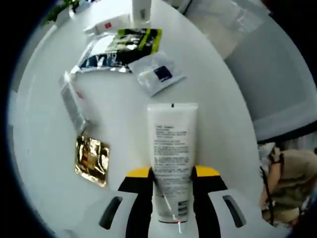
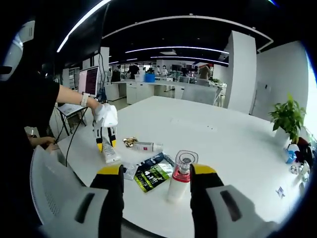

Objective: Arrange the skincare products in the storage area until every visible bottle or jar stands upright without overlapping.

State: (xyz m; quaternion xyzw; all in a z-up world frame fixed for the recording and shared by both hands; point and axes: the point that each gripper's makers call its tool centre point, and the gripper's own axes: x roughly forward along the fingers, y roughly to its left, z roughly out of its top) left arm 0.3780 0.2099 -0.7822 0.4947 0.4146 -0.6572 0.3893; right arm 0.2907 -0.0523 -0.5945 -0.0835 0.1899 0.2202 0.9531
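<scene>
White tube (image 1: 172,158) with fine, perhaps grey print, gripped by left gripper (image 1: 171,173) fingers — right gripper (image 2: 156,171) fingers wide.

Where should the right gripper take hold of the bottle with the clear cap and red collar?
On the white body below the red collar of the bottle, coming level from the near side. It stands upright between the open jaws of the right gripper, and its straight sides suit them better than the cap.
</scene>
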